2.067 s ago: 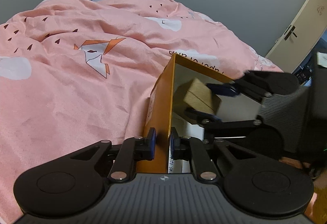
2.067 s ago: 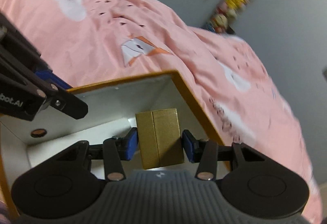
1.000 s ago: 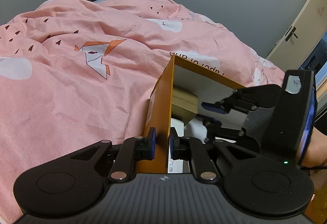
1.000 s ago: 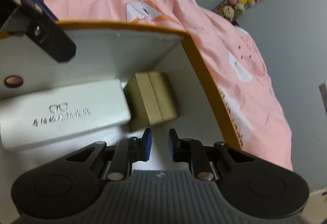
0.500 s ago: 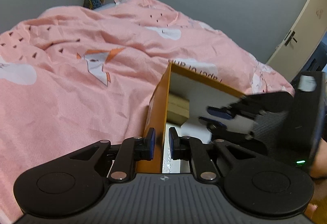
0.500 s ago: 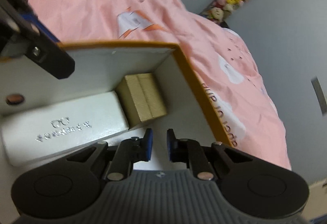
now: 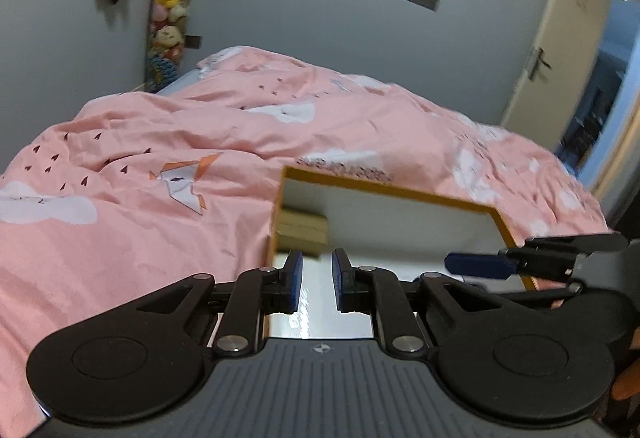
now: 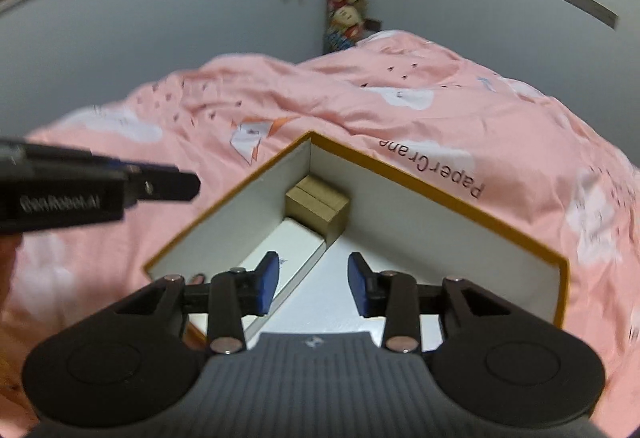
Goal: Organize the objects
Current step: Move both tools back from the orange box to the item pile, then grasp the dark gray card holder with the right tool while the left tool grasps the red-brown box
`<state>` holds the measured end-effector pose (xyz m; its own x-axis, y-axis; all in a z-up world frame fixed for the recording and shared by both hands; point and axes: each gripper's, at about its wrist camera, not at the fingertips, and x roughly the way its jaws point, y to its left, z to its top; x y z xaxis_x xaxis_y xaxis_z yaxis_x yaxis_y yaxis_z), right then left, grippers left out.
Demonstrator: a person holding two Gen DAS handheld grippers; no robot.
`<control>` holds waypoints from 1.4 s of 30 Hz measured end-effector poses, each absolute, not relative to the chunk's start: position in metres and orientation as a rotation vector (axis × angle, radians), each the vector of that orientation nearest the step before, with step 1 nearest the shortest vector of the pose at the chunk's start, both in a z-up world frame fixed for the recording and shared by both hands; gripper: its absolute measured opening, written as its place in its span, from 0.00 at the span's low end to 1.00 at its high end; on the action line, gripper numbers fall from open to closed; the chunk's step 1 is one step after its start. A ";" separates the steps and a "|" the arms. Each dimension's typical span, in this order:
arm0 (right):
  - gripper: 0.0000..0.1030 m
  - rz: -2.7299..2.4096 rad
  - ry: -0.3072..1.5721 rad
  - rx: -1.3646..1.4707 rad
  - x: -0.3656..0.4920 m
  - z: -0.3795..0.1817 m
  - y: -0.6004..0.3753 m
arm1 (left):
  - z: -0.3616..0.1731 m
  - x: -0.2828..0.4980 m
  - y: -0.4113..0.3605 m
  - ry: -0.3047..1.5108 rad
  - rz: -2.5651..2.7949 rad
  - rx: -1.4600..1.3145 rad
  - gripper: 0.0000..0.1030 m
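Observation:
An open orange box (image 8: 440, 194) with white inner walls lies on the pink bed. A small brown cardboard box (image 8: 318, 204) sits in its far corner, and a white glasses case (image 8: 288, 250) lies beside it. The box rim (image 7: 384, 190) and the brown box (image 7: 300, 230) also show in the left wrist view. My left gripper (image 7: 317, 280) hovers above the near left rim, slightly open and empty. My right gripper (image 8: 313, 280) is open and empty above the box interior; it also appears at the right of the left wrist view (image 7: 520, 262).
A pink duvet (image 7: 160, 166) with cloud and paper-crane prints covers the bed. Plush toys (image 7: 170, 22) hang on the grey wall behind. A cream door (image 7: 560, 50) stands at the right.
My right gripper let go of the brown box in the corner, closed, then pulled back and opened. My left gripper released the orange box wall and lifted away.

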<state>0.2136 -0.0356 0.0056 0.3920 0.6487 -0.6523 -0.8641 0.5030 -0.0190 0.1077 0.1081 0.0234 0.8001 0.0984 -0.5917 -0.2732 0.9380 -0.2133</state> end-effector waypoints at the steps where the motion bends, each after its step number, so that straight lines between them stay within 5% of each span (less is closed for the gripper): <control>1: 0.38 0.983 0.644 -0.357 0.208 0.007 -0.045 | 0.024 0.103 0.103 0.621 0.193 -0.282 0.17; 17: 0.40 0.875 0.933 -0.169 0.143 -0.033 -0.144 | -0.003 0.048 0.064 0.865 -0.013 -0.286 0.20; 21: 0.50 0.888 0.963 -0.157 0.131 -0.037 -0.159 | -0.016 0.045 0.050 0.954 -0.060 -0.258 0.20; 28: 0.53 0.907 0.980 -0.259 0.120 -0.052 -0.158 | -0.029 0.038 0.039 1.003 -0.079 -0.231 0.21; 42: 0.61 1.014 1.020 -0.321 0.131 -0.084 -0.140 | -0.034 0.039 0.043 0.996 -0.097 -0.265 0.48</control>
